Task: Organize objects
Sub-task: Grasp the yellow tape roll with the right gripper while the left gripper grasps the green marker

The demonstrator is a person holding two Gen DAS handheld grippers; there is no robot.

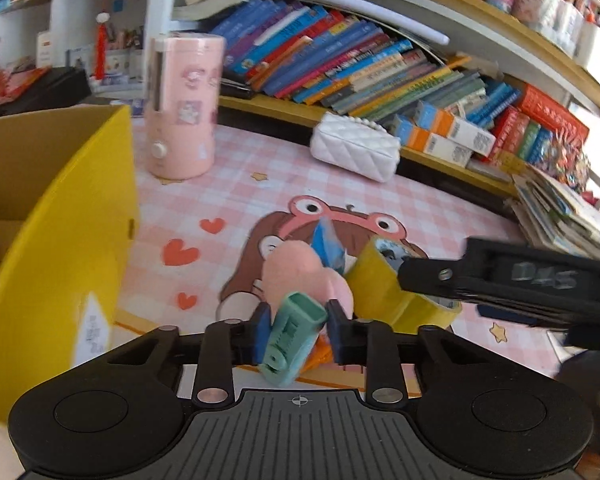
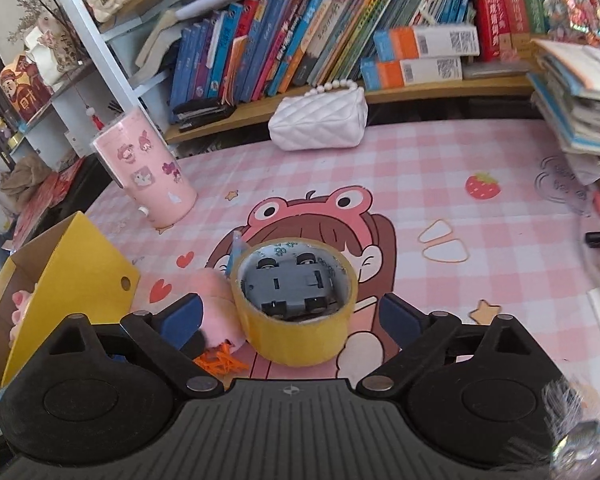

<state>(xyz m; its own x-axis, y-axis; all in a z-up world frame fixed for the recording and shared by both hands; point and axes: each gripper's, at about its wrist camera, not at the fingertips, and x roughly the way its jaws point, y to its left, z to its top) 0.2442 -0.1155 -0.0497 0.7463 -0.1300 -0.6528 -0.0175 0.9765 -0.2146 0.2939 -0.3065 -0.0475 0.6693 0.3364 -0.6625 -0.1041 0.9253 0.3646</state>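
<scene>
My left gripper (image 1: 299,330) is shut on a teal plastic piece (image 1: 294,340) and holds it tilted above the pink mat. Just beyond it lies a pink plush toy (image 1: 300,276) with a blue wrapper behind. A yellow tape roll (image 1: 384,292) stands beside the plush; the right gripper's black finger (image 1: 440,276) reaches to it. In the right wrist view my right gripper (image 2: 290,314) is open around the tape roll (image 2: 296,336), which rings a grey toy car (image 2: 288,286). The plush (image 2: 218,312) lies left of the roll. A yellow cardboard box (image 1: 60,216) stands open at the left.
A pink sticker-covered humidifier (image 1: 182,108) and a white quilted purse (image 1: 354,148) stand at the back of the mat. Bookshelves (image 1: 340,64) run behind. A stack of booklets (image 2: 576,100) sits at the right. Orange shreds (image 2: 220,360) lie near my right gripper. The box (image 2: 60,280) holds another pink plush.
</scene>
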